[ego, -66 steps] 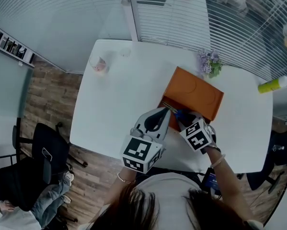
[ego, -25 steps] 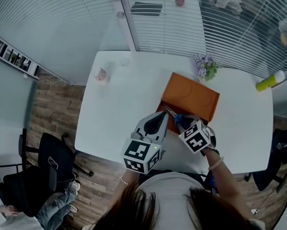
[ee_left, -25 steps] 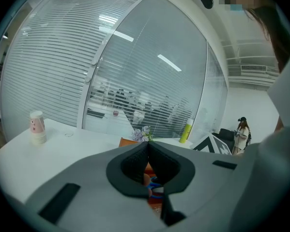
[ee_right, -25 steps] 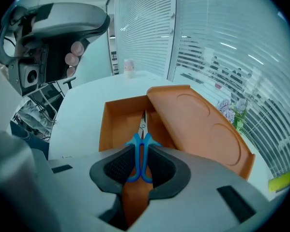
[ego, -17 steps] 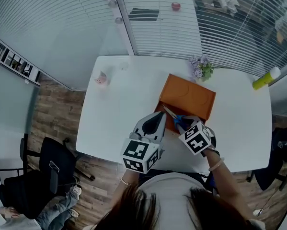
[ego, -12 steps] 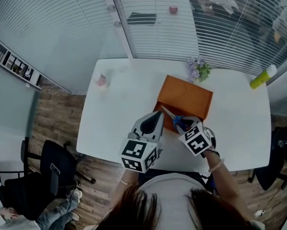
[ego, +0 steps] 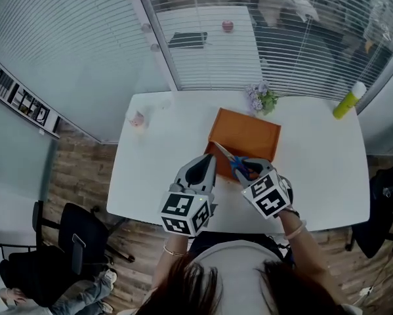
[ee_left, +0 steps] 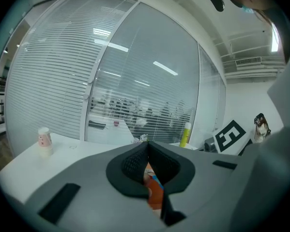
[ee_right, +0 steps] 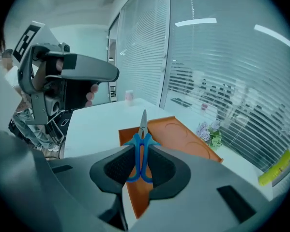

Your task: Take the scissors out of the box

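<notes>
Head view: holds blue-handled scissors (ego: 231, 162) in the right gripper (ego: 240, 171), over the near end of the orange box (ego: 250, 133) on the white surface (ego: 160, 153); left gripper (ego: 208, 159) just beside.

Left gripper view: fingers (ee_left: 130, 166) pressed together, empty.

Right gripper view: fingers clamped on the scissors' handles, blades pointing out over the box.

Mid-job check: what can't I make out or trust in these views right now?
- Box interior: in the head view its near end sits under the right claw and left claw; any other contents are unseen.
- Scissors height above the box: the right gripper view looks along them, so it cannot be judged.
- Left gripper view: the claw's own body hides all but an orange sliver of the box.
- Paper cup print: too small.
</notes>
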{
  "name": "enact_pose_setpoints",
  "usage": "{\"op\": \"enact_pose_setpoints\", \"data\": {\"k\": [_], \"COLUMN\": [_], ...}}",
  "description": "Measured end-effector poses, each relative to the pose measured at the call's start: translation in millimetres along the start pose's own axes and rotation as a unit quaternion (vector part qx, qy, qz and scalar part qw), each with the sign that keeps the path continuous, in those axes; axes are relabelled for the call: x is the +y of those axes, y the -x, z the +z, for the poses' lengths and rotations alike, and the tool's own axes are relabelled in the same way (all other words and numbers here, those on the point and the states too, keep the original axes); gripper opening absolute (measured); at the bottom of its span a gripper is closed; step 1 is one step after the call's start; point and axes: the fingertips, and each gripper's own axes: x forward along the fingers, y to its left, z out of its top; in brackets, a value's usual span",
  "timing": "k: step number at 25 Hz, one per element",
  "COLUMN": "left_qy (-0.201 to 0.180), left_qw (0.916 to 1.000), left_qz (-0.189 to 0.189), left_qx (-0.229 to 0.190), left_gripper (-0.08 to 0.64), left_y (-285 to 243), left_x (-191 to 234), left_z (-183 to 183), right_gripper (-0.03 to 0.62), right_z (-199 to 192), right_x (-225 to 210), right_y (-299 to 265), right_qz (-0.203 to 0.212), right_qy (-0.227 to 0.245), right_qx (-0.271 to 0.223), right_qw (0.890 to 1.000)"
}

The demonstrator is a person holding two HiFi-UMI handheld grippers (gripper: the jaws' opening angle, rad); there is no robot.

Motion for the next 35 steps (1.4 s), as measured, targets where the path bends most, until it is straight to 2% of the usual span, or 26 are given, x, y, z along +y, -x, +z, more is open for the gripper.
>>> {"op": "enact_pose_setpoints", "data": {"k": [8, 18, 26, 35], "left_qy": [-0.010, -0.027, -0.036, -0.043], "left_qw": [0.9999, 0.9991, 0.9982, 0.9976], "left_qz": [0.005, 0.001, -0.004, -0.009], "left_qx": [-0.011, -0.033, -0.049, -0.054], "left_gripper": [0.018, 0.018, 0.018, 0.018], "left_y": [5, 8, 6, 3], "left_x": [-15, -42, -59, -64], "left_z": [6, 25, 41, 54], "right_gripper": [0.110, 0.110, 0.110, 0.110], "right_z": [23, 46, 56, 69], "right_x": [-7, -21, -32, -39], "right_y": [37, 91, 122, 143], "right_qz": [-0.017, -0.038, -0.046, -0.059], "right_qy": [-0.042, -0.058, -0.077, -0.080], "right_qx": [-0.073, -0.161, -0.214, -0.248], "right_qw": [0.996, 0.984, 0.973, 0.964]}}
